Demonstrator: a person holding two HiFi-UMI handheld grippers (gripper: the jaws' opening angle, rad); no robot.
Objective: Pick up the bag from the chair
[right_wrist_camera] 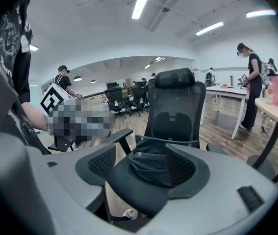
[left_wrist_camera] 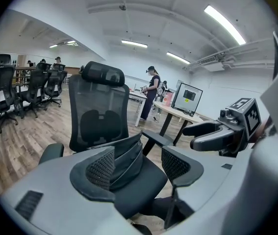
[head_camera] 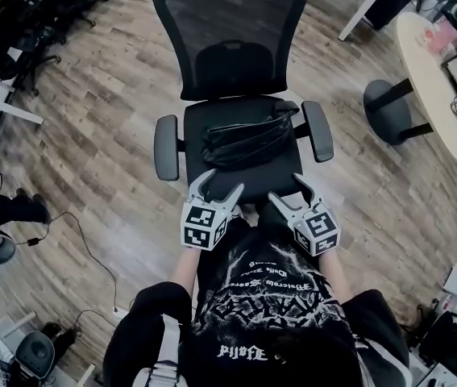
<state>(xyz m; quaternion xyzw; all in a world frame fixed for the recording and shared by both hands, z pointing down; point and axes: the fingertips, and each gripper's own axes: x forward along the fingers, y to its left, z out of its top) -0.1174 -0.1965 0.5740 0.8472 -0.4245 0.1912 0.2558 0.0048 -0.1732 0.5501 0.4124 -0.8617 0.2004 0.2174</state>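
Note:
A black bag (head_camera: pixel 244 138) lies slumped across the seat of a black mesh office chair (head_camera: pixel 230 35), between the two armrests. My left gripper (head_camera: pixel 222 181) hangs open over the seat's front edge, just short of the bag. My right gripper (head_camera: pixel 287 188) stands open beside it, at the front right of the seat. In the left gripper view the bag (left_wrist_camera: pixel 127 156) shows beyond the left gripper (left_wrist_camera: pixel 138 168), whose jaws stand apart and hold nothing. In the right gripper view the bag (right_wrist_camera: pixel 151 161) sits past the right gripper (right_wrist_camera: pixel 141 166), also empty.
A round white table (head_camera: pixel 431 75) with a monitor stands at the right, a dark stool (head_camera: pixel 388 110) beside it. More chairs (head_camera: pixel 18 31) crowd the far left. Cables (head_camera: pixel 83 248) trail on the wood floor. A person (left_wrist_camera: pixel 152 91) stands by a desk beyond the chair.

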